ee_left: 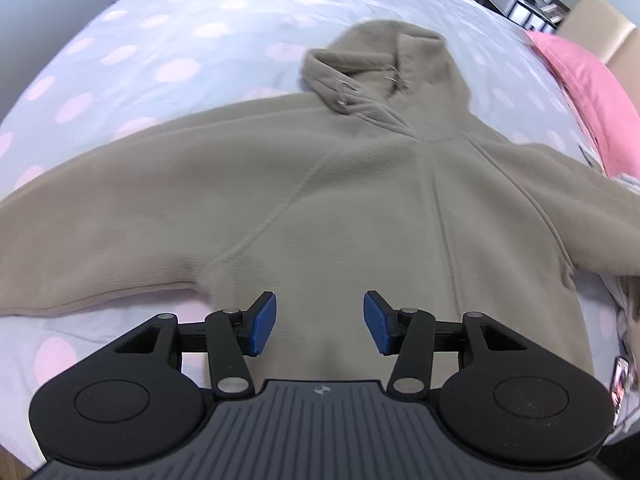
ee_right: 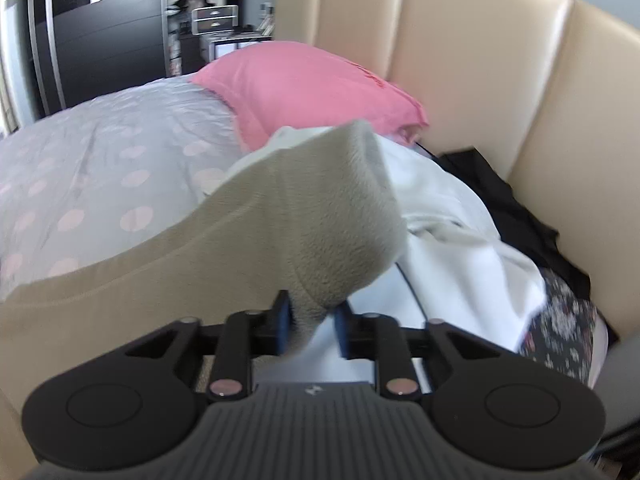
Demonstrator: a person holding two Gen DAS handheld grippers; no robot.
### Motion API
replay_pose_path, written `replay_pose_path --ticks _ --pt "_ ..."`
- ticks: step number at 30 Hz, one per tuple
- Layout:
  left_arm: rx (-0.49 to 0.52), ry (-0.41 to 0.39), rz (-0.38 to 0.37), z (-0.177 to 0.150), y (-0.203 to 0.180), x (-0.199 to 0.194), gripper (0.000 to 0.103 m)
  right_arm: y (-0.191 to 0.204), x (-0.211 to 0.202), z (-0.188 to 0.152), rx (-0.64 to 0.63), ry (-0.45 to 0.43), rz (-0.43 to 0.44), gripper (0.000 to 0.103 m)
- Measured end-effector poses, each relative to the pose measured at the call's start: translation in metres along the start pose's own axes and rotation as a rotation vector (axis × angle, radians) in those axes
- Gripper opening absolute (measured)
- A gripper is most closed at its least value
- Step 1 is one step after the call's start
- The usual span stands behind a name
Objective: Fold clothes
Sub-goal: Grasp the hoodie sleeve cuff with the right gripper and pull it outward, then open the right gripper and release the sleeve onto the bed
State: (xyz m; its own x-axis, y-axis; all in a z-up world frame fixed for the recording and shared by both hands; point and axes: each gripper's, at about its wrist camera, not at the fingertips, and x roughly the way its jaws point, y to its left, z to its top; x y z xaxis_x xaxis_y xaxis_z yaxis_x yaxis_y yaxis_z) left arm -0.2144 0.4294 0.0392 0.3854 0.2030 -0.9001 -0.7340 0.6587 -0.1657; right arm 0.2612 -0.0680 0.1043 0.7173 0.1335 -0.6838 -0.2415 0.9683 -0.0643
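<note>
A beige fleece hoodie lies spread front-up on the bed, hood at the far end and both sleeves stretched sideways. My left gripper hangs open and empty just above the hoodie's lower body. In the right wrist view, my right gripper is shut on the cuff end of one beige sleeve, which rises lifted off the bed ahead of the fingers.
The bed has a pale cover with pink dots. A pink pillow lies against the cream padded headboard. White cloth, a black garment and floral fabric are piled near the headboard. Dark furniture stands beyond the bed.
</note>
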Motion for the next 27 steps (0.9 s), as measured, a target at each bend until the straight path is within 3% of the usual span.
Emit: replay_pose_path --ticks 6,11,15,22,27 --pt "0.007 -0.047 0.016 -0.005 0.012 -0.005 0.046 0.019 -0.042 -0.022 -0.062 -0.059 0.118 0.033" --pt "-0.014 -0.105 -0.027 0.015 0.014 -0.013 0.046 0.067 -0.057 -0.031 -0.158 -0.039 0.312 0.034" --pt "0.003 -0.138 -0.024 0.045 0.009 -0.011 0.047 0.124 -0.045 -0.032 -0.262 0.012 0.431 0.048" --pt "0.079 -0.181 0.007 0.114 -0.015 0.018 0.049 0.245 -0.006 -0.025 -0.454 0.08 0.561 0.048" --pt "0.19 -0.184 0.017 0.162 -0.036 0.064 0.051 0.343 0.02 -0.019 -0.576 0.11 0.645 0.047"
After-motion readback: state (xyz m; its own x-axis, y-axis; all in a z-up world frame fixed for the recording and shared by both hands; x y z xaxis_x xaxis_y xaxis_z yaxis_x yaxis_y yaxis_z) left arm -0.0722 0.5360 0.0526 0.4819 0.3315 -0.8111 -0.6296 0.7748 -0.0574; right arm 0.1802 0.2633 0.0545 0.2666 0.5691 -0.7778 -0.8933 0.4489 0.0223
